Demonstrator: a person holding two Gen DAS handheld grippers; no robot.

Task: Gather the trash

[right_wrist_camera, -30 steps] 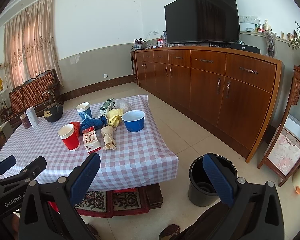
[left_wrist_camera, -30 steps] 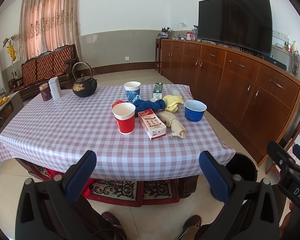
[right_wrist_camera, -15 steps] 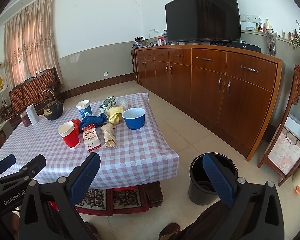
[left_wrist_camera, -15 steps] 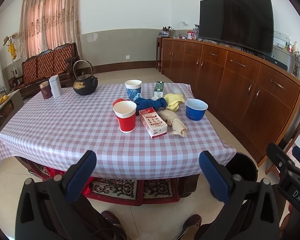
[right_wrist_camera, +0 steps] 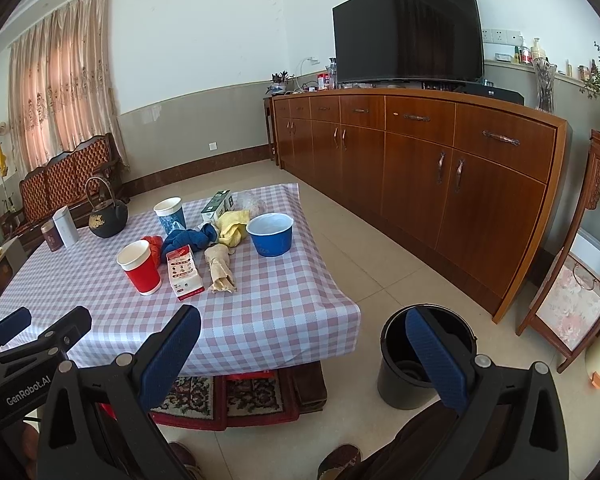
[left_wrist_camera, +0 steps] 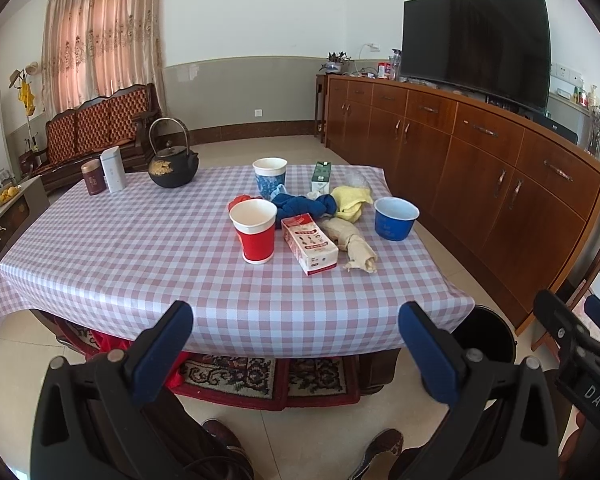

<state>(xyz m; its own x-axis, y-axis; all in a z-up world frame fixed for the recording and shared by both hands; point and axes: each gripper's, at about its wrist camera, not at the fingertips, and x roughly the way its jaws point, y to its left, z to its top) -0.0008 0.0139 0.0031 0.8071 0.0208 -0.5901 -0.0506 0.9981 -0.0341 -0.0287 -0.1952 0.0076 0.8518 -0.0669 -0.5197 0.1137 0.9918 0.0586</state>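
Trash lies on the checked tablecloth (left_wrist_camera: 140, 264): a red paper cup (left_wrist_camera: 254, 236), a red-white carton (left_wrist_camera: 309, 243), a crumpled beige wrapper (left_wrist_camera: 352, 245), a blue bowl (left_wrist_camera: 395, 218), a blue-patterned cup (left_wrist_camera: 269, 177), a green carton (left_wrist_camera: 321, 176), blue cloth (left_wrist_camera: 304, 205) and yellow cloth (left_wrist_camera: 350, 202). A black bin (right_wrist_camera: 422, 354) stands on the floor right of the table. My left gripper (left_wrist_camera: 296, 344) is open and empty, short of the table's near edge. My right gripper (right_wrist_camera: 304, 344) is open and empty between table corner and bin.
A black kettle (left_wrist_camera: 172, 164), a white box (left_wrist_camera: 113, 169) and a brown tin (left_wrist_camera: 93, 177) stand at the table's far left. A long wooden sideboard (right_wrist_camera: 440, 168) with a TV runs along the right. A patterned rug (left_wrist_camera: 260, 376) lies under the table.
Both grippers have drifted slightly; the table sits a little higher and nearer in the views. Nothing was taken hold of.
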